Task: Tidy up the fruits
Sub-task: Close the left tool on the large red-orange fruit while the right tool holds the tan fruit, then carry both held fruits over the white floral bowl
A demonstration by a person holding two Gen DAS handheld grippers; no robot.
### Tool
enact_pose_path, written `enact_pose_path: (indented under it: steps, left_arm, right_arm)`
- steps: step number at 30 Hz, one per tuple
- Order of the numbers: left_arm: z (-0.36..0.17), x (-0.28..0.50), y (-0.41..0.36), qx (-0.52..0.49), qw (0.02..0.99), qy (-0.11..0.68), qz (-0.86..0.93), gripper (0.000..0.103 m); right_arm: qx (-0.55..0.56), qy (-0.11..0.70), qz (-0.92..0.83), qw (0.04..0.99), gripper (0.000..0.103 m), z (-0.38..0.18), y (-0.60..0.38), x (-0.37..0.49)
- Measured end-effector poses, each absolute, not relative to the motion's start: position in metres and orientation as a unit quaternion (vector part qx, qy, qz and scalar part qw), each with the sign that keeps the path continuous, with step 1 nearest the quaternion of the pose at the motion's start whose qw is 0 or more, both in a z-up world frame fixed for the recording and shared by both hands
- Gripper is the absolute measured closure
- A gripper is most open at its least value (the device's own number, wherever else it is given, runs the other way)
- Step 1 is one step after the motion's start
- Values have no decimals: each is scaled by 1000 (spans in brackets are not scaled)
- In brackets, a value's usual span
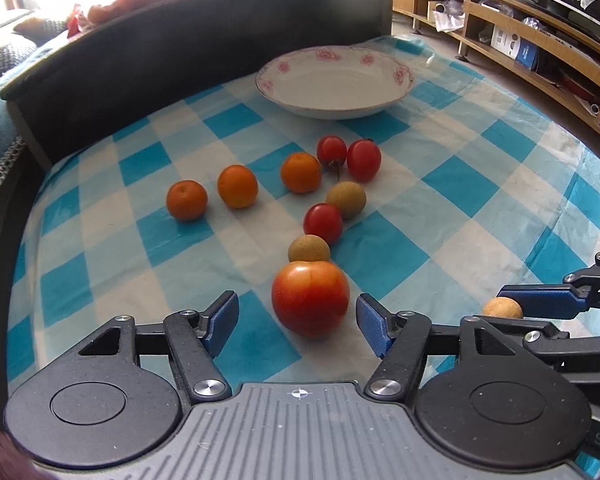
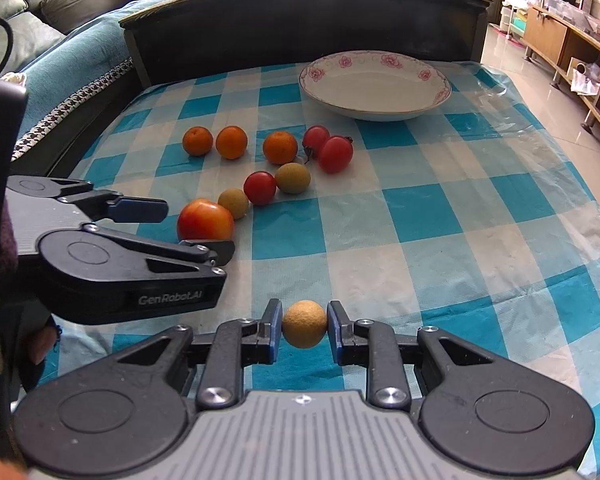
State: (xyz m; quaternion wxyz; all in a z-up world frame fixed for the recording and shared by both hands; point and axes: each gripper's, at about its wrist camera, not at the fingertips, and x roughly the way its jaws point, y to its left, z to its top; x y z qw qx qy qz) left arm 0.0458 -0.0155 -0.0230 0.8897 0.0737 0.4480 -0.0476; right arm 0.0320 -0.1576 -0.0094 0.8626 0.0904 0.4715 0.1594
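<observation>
- ahead of both our tongs spreads the blue-and-white checked tablecloth (image 2: pixel 440 216), with a dark headboard (image 2: pixel 300 20) standing along its far edge.
- far beyond the fingers, near that far edge, sits the white bowl (image 2: pixel 374 110) with pink flowers on its rim; nothing lies in it.
- our left tongs (image 1: pixel 298 322) are released, jaws spread wide on either side of the big red tomato (image 1: pixel 310 298), with gaps on both sides; it rests on the cloth.
- our right tongs (image 2: pixel 304 326) are grasping the tan round fruit (image 2: pixel 304 323), blue pads against both its sides, low over the cloth; in the left wrist view it shows just right of our left tongs.
- beyond the left tongs' tips, three small oranges (image 1: pixel 237 186) sit in a row, off to the left of the tomato's line.
- two cherry tomatoes (image 1: pixel 363 160) sit side by side just right of that row, touching each other, and a third cherry tomato (image 1: pixel 323 223) lies nearer to us.
- one greenish-brown fruit (image 1: pixel 309 249) sits just behind the big tomato, seemingly touching it; another greenish-brown fruit (image 1: pixel 346 199) lies beside the third cherry tomato.
</observation>
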Motion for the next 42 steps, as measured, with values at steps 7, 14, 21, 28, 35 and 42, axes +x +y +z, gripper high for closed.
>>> enact_pose_path:
  steps: [7,14,21,28,35,42]
  left_arm:
    - [-30,54,-12,51,884,461,-54,44]
    - [-30,56,-15,55,887,455,-59,51]
    - [-31,50,0,41,891,449,-59,52]
    - [-28,46,-3,46,891,448,-61,52]
    - [-13,53,-3,21,893,442,-77,52]
    - [0,85,-3,-7,900,427,-86,52]
  right_arm:
    - [96,481,156,858,75,-17,-159,35]
    - [97,484,155,856,75,-20,-159,35]
    - [101,482,154,857,75,-19,-162,35]
    - [105,469,160,862,75,-10,-164,34]
    - [111,448,153,874,75,4,-172,55]
    - [105,438,140,882,75,11,-180,103]
